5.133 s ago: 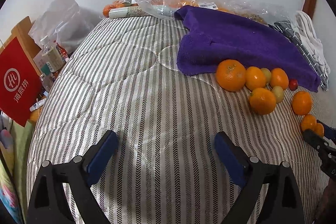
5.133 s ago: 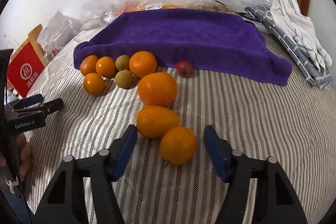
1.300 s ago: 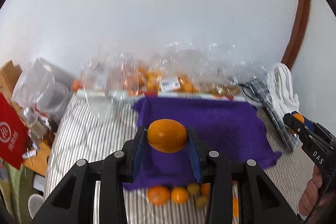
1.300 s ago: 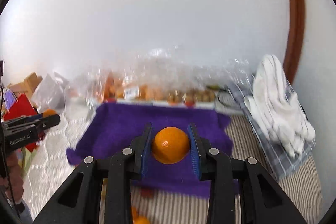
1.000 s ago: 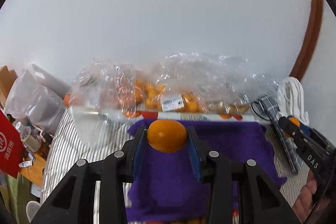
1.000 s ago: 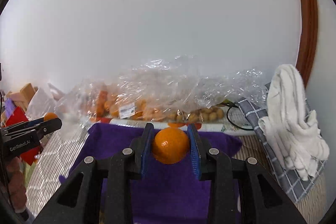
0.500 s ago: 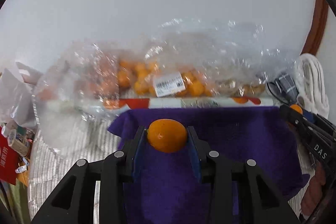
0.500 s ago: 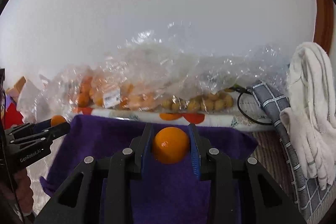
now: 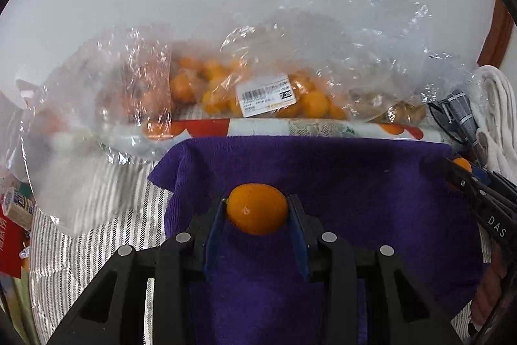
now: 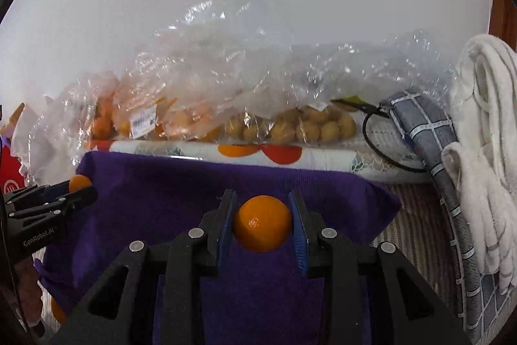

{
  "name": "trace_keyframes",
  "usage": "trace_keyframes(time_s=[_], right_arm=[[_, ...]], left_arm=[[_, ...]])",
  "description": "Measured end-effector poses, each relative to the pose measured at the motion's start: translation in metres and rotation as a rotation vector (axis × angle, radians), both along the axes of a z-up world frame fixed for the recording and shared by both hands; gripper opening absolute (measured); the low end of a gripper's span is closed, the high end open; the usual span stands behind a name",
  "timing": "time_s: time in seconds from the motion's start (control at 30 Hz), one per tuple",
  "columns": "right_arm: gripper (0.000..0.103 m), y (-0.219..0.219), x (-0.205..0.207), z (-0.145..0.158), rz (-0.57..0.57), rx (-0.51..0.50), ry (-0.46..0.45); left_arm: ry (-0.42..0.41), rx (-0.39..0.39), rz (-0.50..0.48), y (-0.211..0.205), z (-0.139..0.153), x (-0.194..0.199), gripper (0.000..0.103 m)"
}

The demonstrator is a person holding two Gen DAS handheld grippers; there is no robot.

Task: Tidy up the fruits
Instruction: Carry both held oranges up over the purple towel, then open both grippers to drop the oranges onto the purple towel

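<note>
Left gripper clamps oval orange; right gripper clamps round orange. Risk: released fruit rolls off sloping towel.

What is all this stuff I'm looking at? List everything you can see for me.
Held oranges: two, orange, one in the left gripper, one in the right gripper.
Towel: one, purple, spread under both grippers.
Plastic bags: several, clear, along the wall, holding orange fruit and small tan fruit.
Printed cloth: one, white with orange and red shapes, rolled behind the towel.
Striped cover: one, grey and white, under the towel.
Checked cloth: one, grey, far right.
White cloth: one, far right.
Cable: one, black, by the checked cloth.
Left gripper: black, blue pads, shut.
Right gripper: same, shut.
</note>
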State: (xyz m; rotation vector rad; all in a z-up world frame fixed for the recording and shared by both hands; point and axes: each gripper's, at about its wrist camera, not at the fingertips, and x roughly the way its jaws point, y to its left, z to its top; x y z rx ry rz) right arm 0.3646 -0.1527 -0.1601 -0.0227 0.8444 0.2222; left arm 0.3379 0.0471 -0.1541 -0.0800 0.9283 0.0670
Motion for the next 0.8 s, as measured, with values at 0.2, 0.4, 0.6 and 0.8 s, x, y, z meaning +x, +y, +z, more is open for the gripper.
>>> trace_keyframes(time_s=[0.2,0.4,0.6,0.8], right_arm=[[0.033,0.004,0.003,-0.01,0.015,-0.021,0.022],[0.033,0.006,0.006,-0.012,0.01,-0.047,0.046],[0.033,0.005,0.009,-0.016,0.008,-0.08,0.079],[0.033,0.006,0.012,-0.021,0.013,-0.092,0.114]], left_arm=[[0.02,-0.009,0.01,0.002,-0.009,0.003,0.036],[0.038,0.01,-0.006,-0.003,-0.013,0.006,0.036],[0.057,0.023,-0.007,-0.005,-0.015,0.01,0.036],[0.076,0.027,-0.006,-0.008,-0.021,0.012,0.036]])
